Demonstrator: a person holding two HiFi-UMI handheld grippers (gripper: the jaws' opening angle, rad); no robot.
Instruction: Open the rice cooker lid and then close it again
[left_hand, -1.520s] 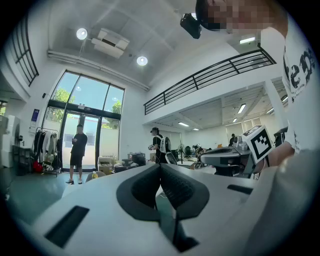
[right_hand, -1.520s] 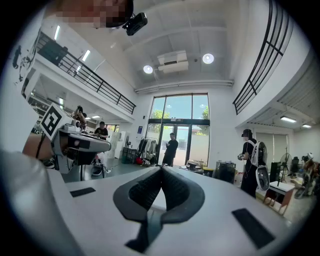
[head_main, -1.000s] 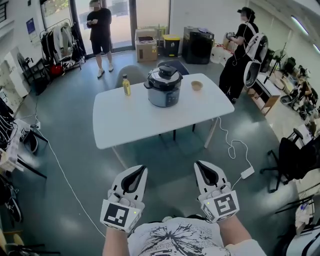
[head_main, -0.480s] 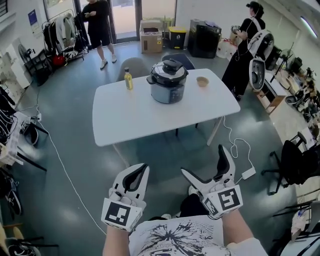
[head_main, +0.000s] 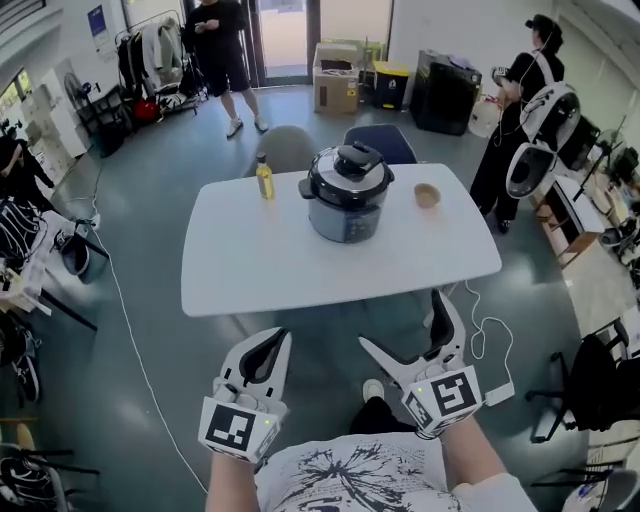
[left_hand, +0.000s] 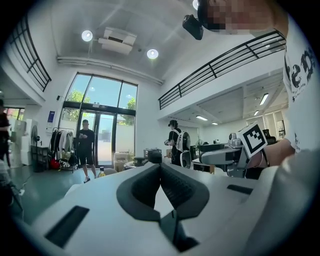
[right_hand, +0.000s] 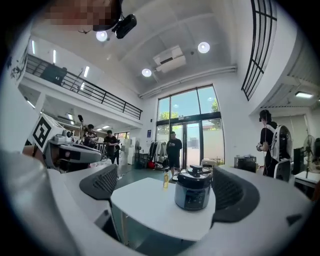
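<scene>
Well, compared with a second ago, the table (head_main: 250, 262) has drawn closer to me in the head view, and the people at the far side of the room sit at other spots in the frame. My right claw (head_main: 402, 320) was closed then. Its jaws have just been opening, and half a second ago they already stood as they do now.

That right claw is spread as wide as it goes, pointing level toward the table. In the right gripper view the rice cooker (head_main: 348, 195) shows in the gap between the two ribbed pads, but it is well beyond them and the pads touch nothing. My left claw (head_main: 278, 338) is closed, and the left gripper view shows its dark pads meeting at the tips, gripping nothing. Both claws hang on the near side of the table, short of its near edge, with the left one a little nearer to me.

The rice cooker stands upright toward the far middle of the white table. Its body is silver-grey with a control panel facing me, and its black lid (head_main: 350, 165) sits down flat with a black knob on top. A yellow bottle (head_main: 265, 178) stands to its left and a small bowl (head_main: 427, 195) to its right, both apart from it.
</scene>
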